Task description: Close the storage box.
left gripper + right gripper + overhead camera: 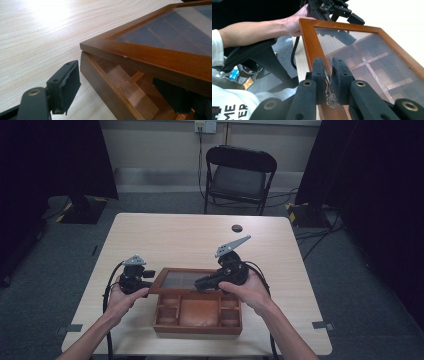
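My right gripper point(328, 75) pinches the glass lid's point(367, 50) metal latch point(329, 98) to lift it, while my half-open left gripper point(142, 281) straddles the wooden box's point(197, 315) corner for steadiness.

In the left gripper view, the brown wooden glass-paned lid point(160, 53) runs off the top and right edges, and the wooden compartment box point(117, 87) under it is cut by the bottom edge. In the right gripper view, the small ornate metal lid handle point(328, 87) is mostly hidden between the black jaw pads. The small dark round object point(236, 228) on the light wooden table point(165, 237) is too small to identify.
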Action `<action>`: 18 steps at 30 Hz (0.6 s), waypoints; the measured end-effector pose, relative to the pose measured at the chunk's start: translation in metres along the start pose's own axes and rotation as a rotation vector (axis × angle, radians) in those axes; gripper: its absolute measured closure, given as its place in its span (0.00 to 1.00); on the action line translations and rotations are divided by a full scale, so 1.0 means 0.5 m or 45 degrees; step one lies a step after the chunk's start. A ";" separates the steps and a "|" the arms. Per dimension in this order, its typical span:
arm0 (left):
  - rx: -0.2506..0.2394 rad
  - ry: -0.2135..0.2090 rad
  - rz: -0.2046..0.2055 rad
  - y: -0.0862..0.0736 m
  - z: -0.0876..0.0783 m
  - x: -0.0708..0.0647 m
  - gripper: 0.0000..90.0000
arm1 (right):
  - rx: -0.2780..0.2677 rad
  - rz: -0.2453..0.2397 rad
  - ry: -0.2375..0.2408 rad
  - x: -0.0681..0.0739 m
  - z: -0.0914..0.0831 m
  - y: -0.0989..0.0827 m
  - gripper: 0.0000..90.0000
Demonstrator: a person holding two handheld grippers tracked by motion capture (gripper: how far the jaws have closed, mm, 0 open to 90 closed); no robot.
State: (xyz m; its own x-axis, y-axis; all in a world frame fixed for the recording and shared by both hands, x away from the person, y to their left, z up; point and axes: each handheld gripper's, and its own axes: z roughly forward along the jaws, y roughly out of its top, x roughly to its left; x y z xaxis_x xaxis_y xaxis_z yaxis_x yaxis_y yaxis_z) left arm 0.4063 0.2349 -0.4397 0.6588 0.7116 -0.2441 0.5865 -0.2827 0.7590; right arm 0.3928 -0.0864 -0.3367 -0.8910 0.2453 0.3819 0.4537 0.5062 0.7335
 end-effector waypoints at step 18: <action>0.035 0.021 0.019 -0.001 0.007 0.000 0.25 | 0.070 0.008 0.055 -0.012 0.017 -0.002 0.92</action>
State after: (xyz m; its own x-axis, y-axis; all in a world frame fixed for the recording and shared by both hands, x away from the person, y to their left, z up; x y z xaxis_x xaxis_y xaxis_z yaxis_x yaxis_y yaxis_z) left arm 0.4076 0.2328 -0.4424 0.6601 0.7175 -0.2224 0.5893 -0.3110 0.7456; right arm 0.3975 -0.0815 -0.3445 -0.8863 0.2130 0.4112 0.4567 0.5495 0.6996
